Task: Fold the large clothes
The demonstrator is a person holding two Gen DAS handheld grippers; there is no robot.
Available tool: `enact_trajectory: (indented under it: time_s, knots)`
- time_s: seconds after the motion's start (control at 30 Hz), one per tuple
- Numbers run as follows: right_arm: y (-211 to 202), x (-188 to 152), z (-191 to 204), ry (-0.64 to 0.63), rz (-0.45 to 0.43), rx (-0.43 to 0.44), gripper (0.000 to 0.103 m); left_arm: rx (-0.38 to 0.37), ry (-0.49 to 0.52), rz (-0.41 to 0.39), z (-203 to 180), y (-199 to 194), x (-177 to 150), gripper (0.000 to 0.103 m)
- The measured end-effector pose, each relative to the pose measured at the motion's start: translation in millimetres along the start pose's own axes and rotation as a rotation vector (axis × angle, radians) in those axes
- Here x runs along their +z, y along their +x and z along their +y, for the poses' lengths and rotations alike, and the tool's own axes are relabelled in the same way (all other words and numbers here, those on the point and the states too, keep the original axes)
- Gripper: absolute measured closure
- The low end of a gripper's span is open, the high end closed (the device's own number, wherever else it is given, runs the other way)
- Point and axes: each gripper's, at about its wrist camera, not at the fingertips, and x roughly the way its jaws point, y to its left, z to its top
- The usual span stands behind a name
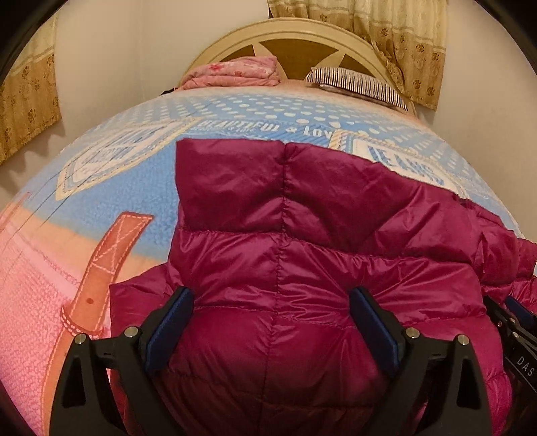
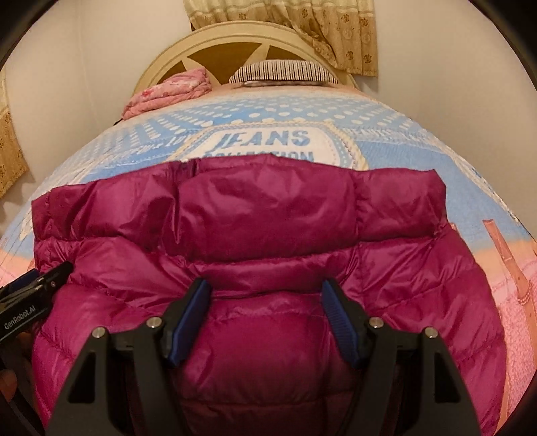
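Note:
A magenta quilted down jacket (image 1: 302,241) lies on the bed, and it also fills the right wrist view (image 2: 268,228). My left gripper (image 1: 272,298) is open, its blue-padded fingers spread over the jacket's near-left part. My right gripper (image 2: 265,288) is open, its fingers spread over the jacket's near-right part. Neither holds the fabric. The right gripper's body shows at the right edge of the left wrist view (image 1: 517,335). The left gripper's body shows at the left edge of the right wrist view (image 2: 30,295).
The bed carries a blue and pink printed blanket (image 1: 117,187). A folded pink cloth (image 1: 235,72) and a striped pillow (image 1: 359,85) lie by the cream headboard (image 1: 292,30). Curtains (image 1: 386,37) hang behind, and walls stand on both sides.

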Motion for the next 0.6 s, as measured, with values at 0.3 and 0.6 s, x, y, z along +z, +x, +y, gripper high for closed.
enact_trajectory:
  time_s: [0.3, 0.6]
  knots:
    - [8, 0, 1, -0.007, 0.037, -0.009, 0.029, 0.004, -0.002, 0.031, 0, 4, -1, 0.006]
    - [12, 0, 3, -0.015, 0.063, -0.021, 0.028, 0.019, 0.007, 0.042, -3, 8, 0, 0.005]
